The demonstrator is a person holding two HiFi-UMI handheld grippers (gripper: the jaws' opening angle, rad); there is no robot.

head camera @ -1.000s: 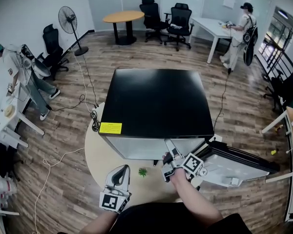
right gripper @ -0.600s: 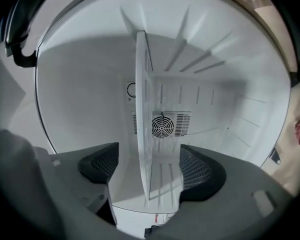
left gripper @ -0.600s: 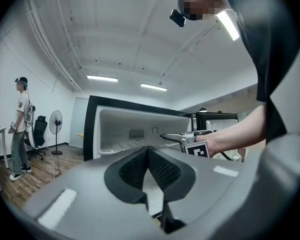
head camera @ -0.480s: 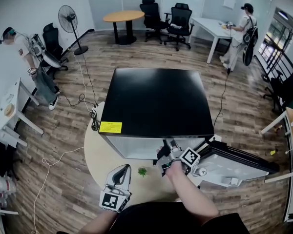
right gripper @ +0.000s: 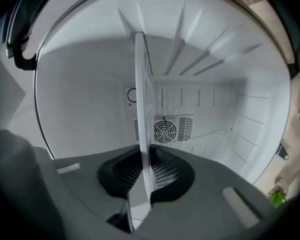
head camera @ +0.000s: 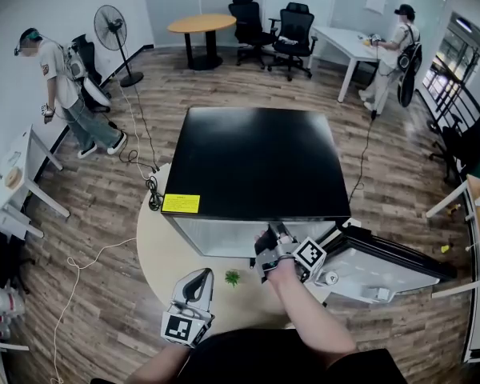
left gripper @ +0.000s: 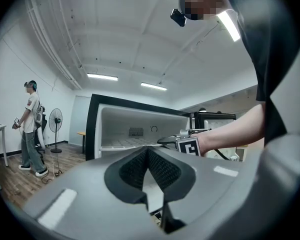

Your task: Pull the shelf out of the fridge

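Observation:
A black-topped fridge (head camera: 256, 162) stands on a round table (head camera: 156, 250) with its door (head camera: 384, 266) swung open to the right. My right gripper (head camera: 270, 242) is at the mouth of the white cavity. In the right gripper view the thin white shelf (right gripper: 142, 109) runs edge-on between the pads, and the right gripper (right gripper: 146, 156) jaws are closing, pressed on its front edge. My left gripper (head camera: 194, 286) hangs low over the table's near edge, shut and holding nothing. From the left gripper (left gripper: 148, 151) I see the fridge cavity (left gripper: 135, 129) ahead.
A small green item (head camera: 233, 278) lies on the table in front of the fridge. A vent grille (right gripper: 165, 130) sits on the cavity's back wall. A person (head camera: 64, 86) walks at the far left near a fan (head camera: 114, 34). Cables (head camera: 96, 262) trail across the wooden floor.
My right gripper moved forward and a little left into the fridge opening, and its jaws came together on the shelf edge. The left gripper stayed put. The person at the left walked further back.

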